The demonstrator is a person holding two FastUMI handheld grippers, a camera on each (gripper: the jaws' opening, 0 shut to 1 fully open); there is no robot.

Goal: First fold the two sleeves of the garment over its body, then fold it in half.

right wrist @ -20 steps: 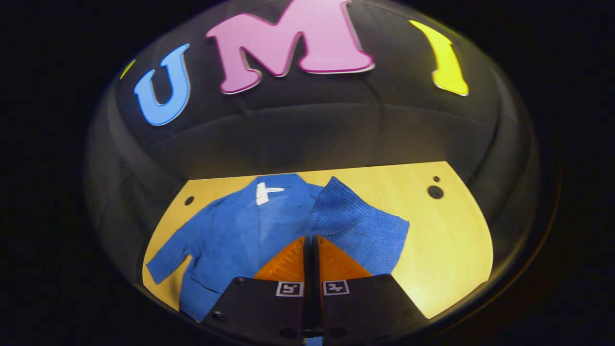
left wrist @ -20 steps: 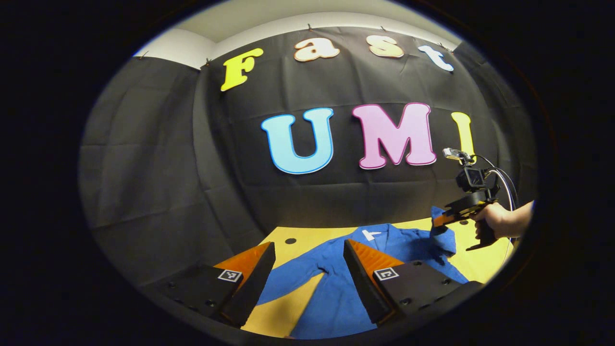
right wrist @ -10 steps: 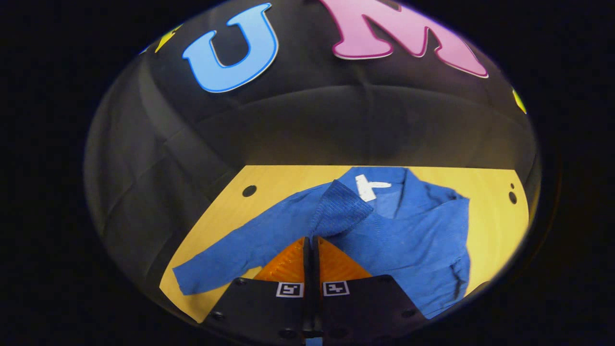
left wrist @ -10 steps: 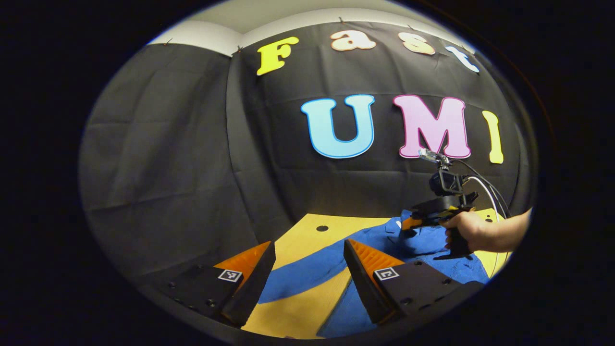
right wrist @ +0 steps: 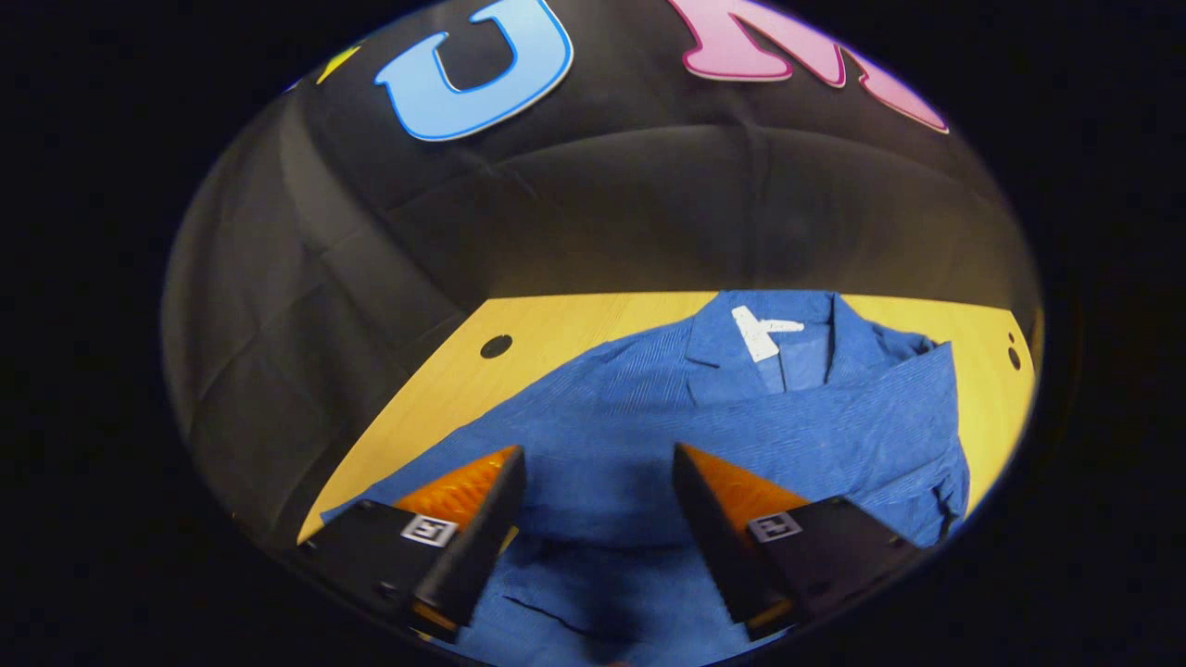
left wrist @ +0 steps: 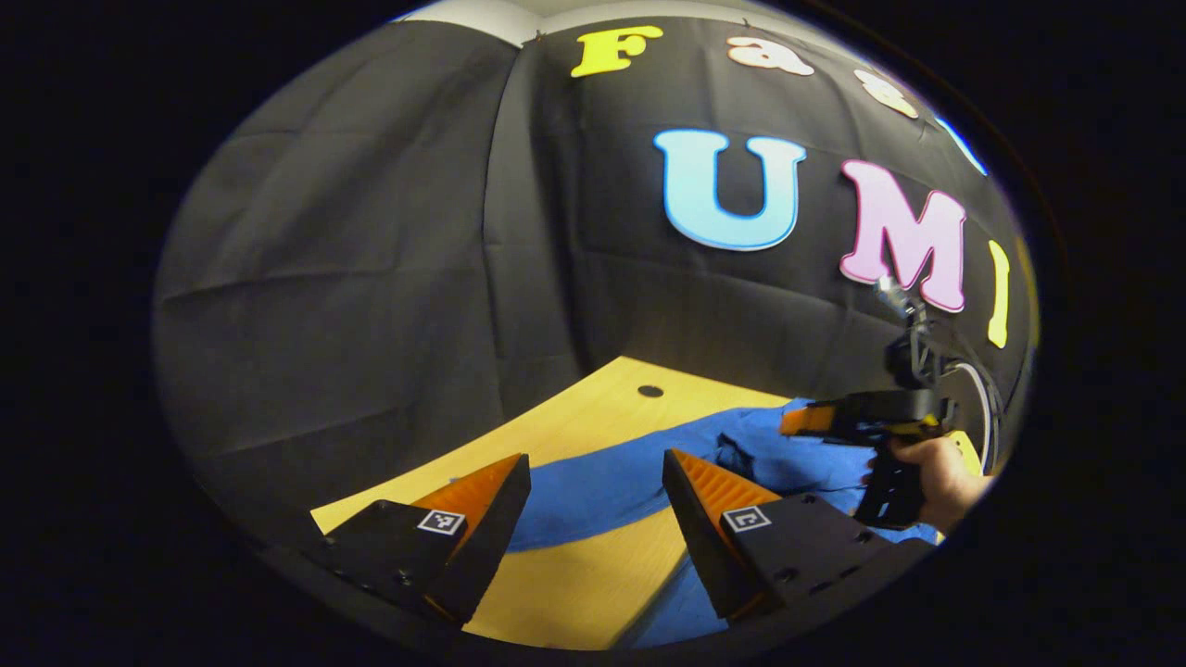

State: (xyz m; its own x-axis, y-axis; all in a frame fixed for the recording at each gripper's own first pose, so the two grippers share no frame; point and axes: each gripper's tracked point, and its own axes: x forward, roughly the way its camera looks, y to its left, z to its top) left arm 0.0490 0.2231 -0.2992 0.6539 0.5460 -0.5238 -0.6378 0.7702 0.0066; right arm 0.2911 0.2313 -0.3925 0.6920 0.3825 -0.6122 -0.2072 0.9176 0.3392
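my left gripper (left wrist: 593,486) hangs with its two fingers spread wide and nothing between them, just above the pale wooden table (left wrist: 574,593). beyond its fingertips the long blue sleeve (left wrist: 593,486) of the blue ribbed knit garment (left wrist: 788,459) stretches flat across the boards toward the table's near left edge. my right gripper (right wrist: 598,482) is also spread apart, holding nothing, poised low over the garment's body (right wrist: 649,435); the other sleeve (right wrist: 834,417) lies folded across the chest as a broad band running from the far right shoulder toward my fingers. the right gripper view gives me the collar with its white neck label (right wrist: 755,332) at the far side of the table and a round dark hole (right wrist: 496,346) in the tabletop to the left. the left gripper view instead gives me the right gripper from the side (left wrist: 806,420), held by a hand (left wrist: 940,477) over the bunched cloth, with a cable looping behind it. the black cloth wall (left wrist: 371,241) stands behind the table.
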